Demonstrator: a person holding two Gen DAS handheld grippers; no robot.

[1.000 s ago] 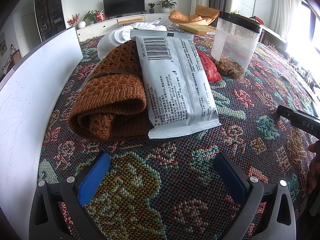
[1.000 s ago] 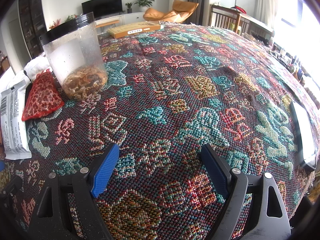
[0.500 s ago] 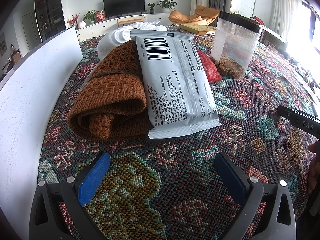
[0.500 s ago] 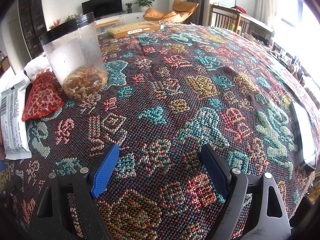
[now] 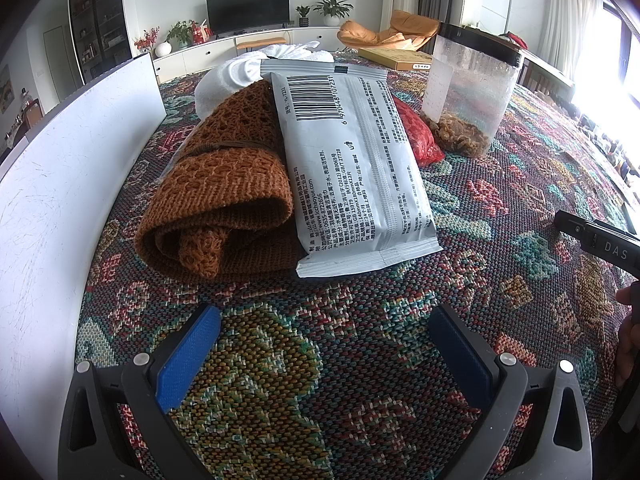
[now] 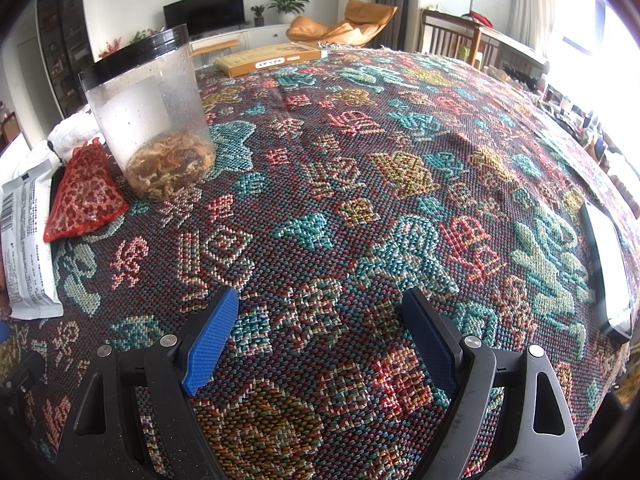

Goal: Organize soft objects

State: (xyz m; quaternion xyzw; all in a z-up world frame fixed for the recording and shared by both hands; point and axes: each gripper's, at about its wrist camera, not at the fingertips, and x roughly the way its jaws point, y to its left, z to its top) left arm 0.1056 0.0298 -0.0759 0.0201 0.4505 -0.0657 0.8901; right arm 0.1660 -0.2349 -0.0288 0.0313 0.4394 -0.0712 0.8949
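A folded brown knit cloth [image 5: 224, 184] lies on the patterned tablecloth [image 5: 360, 360]. A grey wet-wipe pack [image 5: 352, 168] leans across its right side; it also shows at the left edge of the right wrist view [image 6: 24, 248]. A white cloth [image 5: 240, 76] lies behind them. A red mesh pouch [image 5: 418, 136] sits right of the pack and shows in the right wrist view [image 6: 84, 196]. My left gripper [image 5: 324, 320] is open and empty, a little short of the cloth. My right gripper [image 6: 320, 304] is open and empty over bare tablecloth [image 6: 360, 200].
A clear jar with a black lid [image 5: 468, 96] holds dried pieces beside the pouch, also in the right wrist view [image 6: 152, 120]. A white board [image 5: 60, 184] stands along the left. A yellow box [image 6: 272, 60] lies at the far edge. A phone-like slab [image 6: 608, 272] lies right.
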